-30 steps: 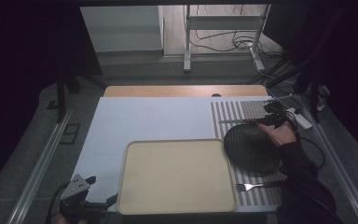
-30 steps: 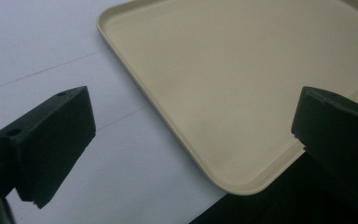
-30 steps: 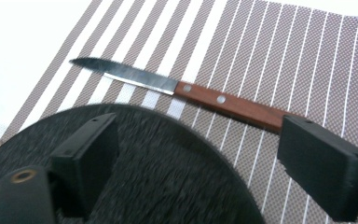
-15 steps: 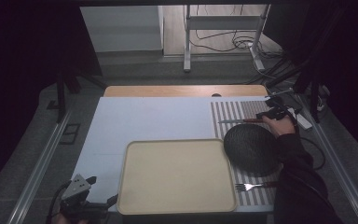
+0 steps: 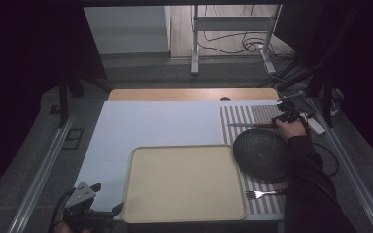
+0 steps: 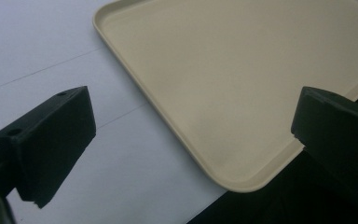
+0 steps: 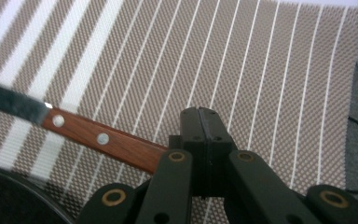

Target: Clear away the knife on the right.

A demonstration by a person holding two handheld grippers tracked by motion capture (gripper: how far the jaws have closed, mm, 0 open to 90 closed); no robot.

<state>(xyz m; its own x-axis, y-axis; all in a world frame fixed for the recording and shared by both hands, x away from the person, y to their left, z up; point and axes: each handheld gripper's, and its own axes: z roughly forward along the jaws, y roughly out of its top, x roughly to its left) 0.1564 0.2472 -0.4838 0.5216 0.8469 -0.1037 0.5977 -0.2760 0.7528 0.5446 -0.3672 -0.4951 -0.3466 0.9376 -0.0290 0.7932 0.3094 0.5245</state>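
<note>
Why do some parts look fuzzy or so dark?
High view: surroundings almost black, only the table lit. Right gripper view: the knife handle is sharp, its blade smeared by blur. Left gripper view: the near jaws look soft, the tray evenly lit without glare.

Red-brown knife handle (image 7: 105, 140), brown-and-white striped mat (image 7: 242, 60)

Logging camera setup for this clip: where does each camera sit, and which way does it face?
High view: above the table's near side, facing forward and down; both forearms enter below.
Left gripper view: rides the left gripper, its open jaws framing the tray corner.
Right gripper view: rides the right gripper, shut beside the knife handle.
Shared: tray, knife.
</note>
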